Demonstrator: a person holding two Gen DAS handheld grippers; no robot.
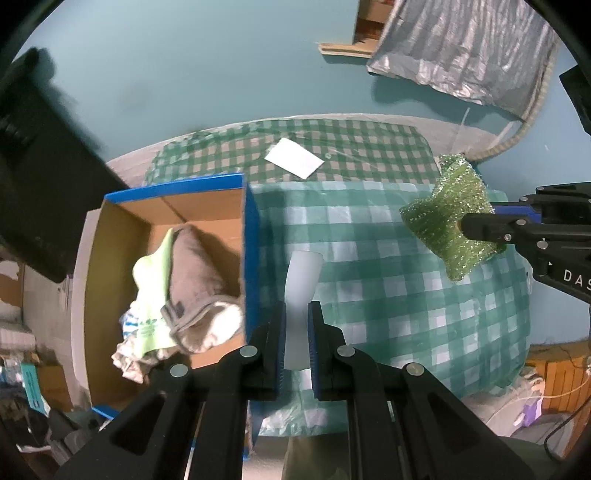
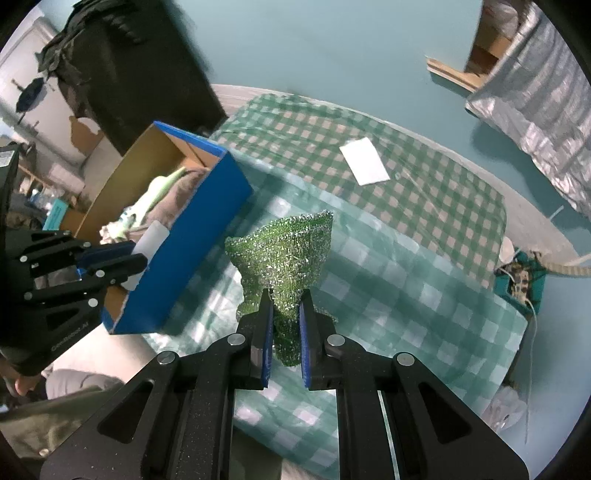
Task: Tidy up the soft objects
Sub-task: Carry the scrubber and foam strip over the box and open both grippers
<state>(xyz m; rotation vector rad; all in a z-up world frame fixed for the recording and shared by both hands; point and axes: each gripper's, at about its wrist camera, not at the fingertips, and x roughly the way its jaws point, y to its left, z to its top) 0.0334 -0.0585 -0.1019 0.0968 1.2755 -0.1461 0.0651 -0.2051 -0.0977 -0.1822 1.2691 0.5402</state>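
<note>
My left gripper [image 1: 298, 306] is shut on a pale white soft block [image 1: 302, 295], held above the green checked cloth just right of the blue box's wall. The blue cardboard box [image 1: 250, 236] holds a grey cloth [image 1: 195, 273] and a light green cloth [image 1: 157, 291]. My right gripper [image 2: 286, 295] is shut on a glittery green scrubber [image 2: 284, 254], lifted over the checked cloth. In the left wrist view that scrubber [image 1: 448, 218] hangs at the right with the right gripper [image 1: 465, 225] on it. The right wrist view shows the left gripper [image 2: 142, 266] with the white block [image 2: 149, 243] beside the box [image 2: 192, 251].
A white card [image 1: 293, 158] lies on the far checked cloth [image 1: 369, 147]. A silvery crinkled sheet [image 1: 461, 48] and a cardboard box [image 1: 369, 26] lie on the teal floor. A black object [image 1: 40, 158] stands at the left. Cables and a teal item [image 2: 521, 280] lie at the right edge.
</note>
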